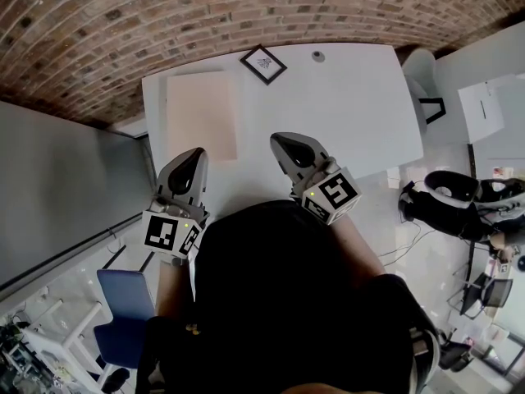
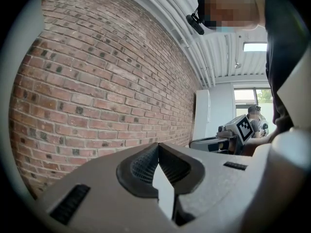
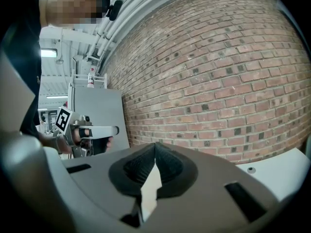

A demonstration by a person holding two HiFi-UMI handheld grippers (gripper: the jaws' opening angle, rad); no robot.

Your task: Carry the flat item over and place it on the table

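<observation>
A flat beige board (image 1: 201, 113) lies on the white table (image 1: 353, 113), toward its left side. My left gripper (image 1: 194, 158) hovers over the table's near edge, just below the board, shut with nothing between its pads. My right gripper (image 1: 285, 144) is held over the table's near middle, to the right of the board, also shut and empty. In the left gripper view the jaws (image 2: 158, 145) meet tip to tip and point at the brick wall; the right gripper view shows the same (image 3: 155, 144). Each gripper sees the other, the right gripper (image 2: 239, 129) and the left gripper (image 3: 80, 131).
A small black-framed picture (image 1: 263, 64) and a small round fitting (image 1: 318, 56) sit at the table's far side. A brick wall (image 1: 164, 15) runs behind it. A grey partition (image 1: 57, 187) stands left, a blue chair (image 1: 123, 318) near left, a white chair (image 1: 422, 80) and black gear (image 1: 447, 199) right.
</observation>
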